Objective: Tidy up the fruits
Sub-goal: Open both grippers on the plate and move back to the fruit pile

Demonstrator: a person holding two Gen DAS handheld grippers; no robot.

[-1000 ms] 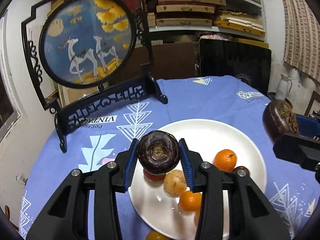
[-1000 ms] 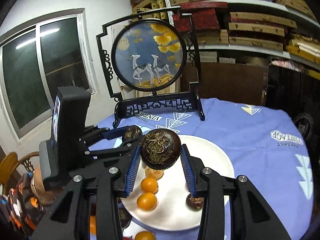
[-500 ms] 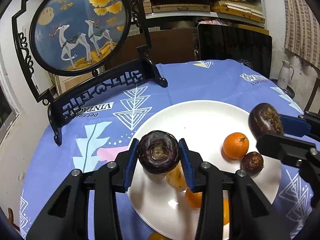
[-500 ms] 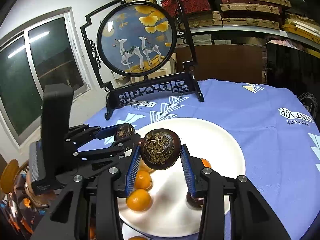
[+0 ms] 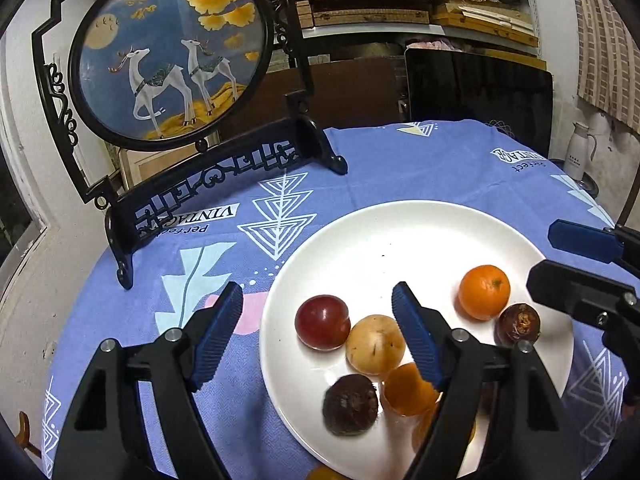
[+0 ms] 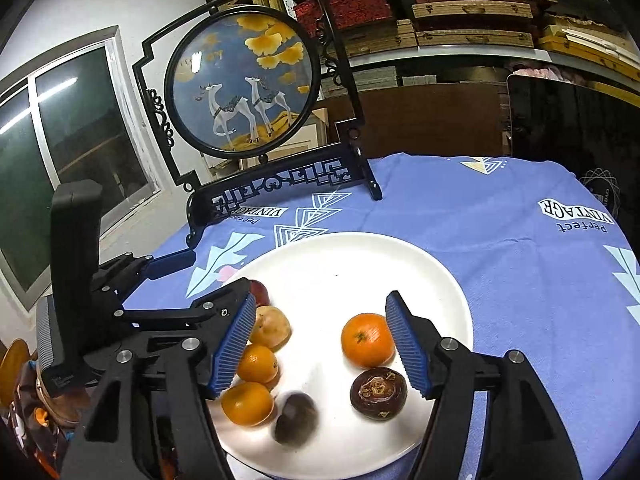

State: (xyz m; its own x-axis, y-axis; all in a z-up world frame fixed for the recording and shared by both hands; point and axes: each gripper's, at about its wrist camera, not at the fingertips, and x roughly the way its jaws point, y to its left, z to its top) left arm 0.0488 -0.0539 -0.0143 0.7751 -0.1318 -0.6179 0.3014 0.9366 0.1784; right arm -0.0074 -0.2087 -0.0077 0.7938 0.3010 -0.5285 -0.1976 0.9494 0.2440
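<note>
Setting: a round table is seen covered by a blue printed tablecloth (image 5: pixel 400 168), with a white plate (image 5: pixel 400 232) laid on it and a black-framed deer screen (image 5: pixel 168 52) stood at the far left edge.

Left gripper (image 5: pixel 318 334): held low over the plate's left rim, its blue-padded jaws caught in the act of opening. Nothing is gripped; the left pad is seen above the cloth, the right pad above the plate.

Right gripper (image 6: pixel 320 344): held over the plate's near half, jaws likewise opening and gripping nothing. An orange fruit and a dark one are framed between the pads on the plate below, untouched.

Dark fruit, near edge: a dark brown fruit (image 5: pixel 350 405) is shown on the plate close to its near rim, just beside an orange fruit (image 5: pixel 406 390). In the right wrist view a dark fruit (image 6: pixel 296 418) is blurred; whether it is the same one cannot be told.

Dark fruit, right side: a second dark brown fruit (image 6: pixel 378 393) is seen resting with its crown upward, just beside a bright orange mandarin (image 6: pixel 368 340).

Other fruit: a red plum-like fruit (image 5: pixel 322 322) and a pale yellow fruit (image 5: pixel 375 344) are shown touching near the plate's middle; two more orange fruits (image 6: pixel 256 363) are clustered at the left.

Background: shelves of stacked boxes (image 6: pixel 472 12) are visible behind the table, and a window (image 6: pixel 60 140) at left.
</note>
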